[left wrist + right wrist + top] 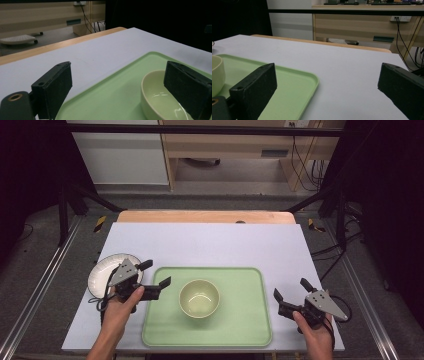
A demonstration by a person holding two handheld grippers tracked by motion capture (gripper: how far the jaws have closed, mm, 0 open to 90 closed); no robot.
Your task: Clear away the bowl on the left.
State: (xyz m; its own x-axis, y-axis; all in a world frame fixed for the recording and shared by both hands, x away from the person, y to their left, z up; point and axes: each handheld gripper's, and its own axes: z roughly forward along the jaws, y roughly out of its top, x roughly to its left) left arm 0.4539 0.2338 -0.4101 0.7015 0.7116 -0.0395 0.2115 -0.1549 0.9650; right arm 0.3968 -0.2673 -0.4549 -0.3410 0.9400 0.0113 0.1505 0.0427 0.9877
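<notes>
so far nothing lifted: green tray [235, 330] sits near-centre on the table [210, 242], the cream bowl [199, 298] upright at its middle, a white plate [102, 270] left of it. left gripper [156, 273] jaws wide, just left of the bowl; right gripper [292, 291] wide, empty, well right. grasp remains.

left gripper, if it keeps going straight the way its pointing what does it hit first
Most likely the pale bowl on the green tray. The left gripper points toward it with jaws open, and in the left gripper view the bowl's rim sits by one jaw. Exact height is unclear.
</notes>
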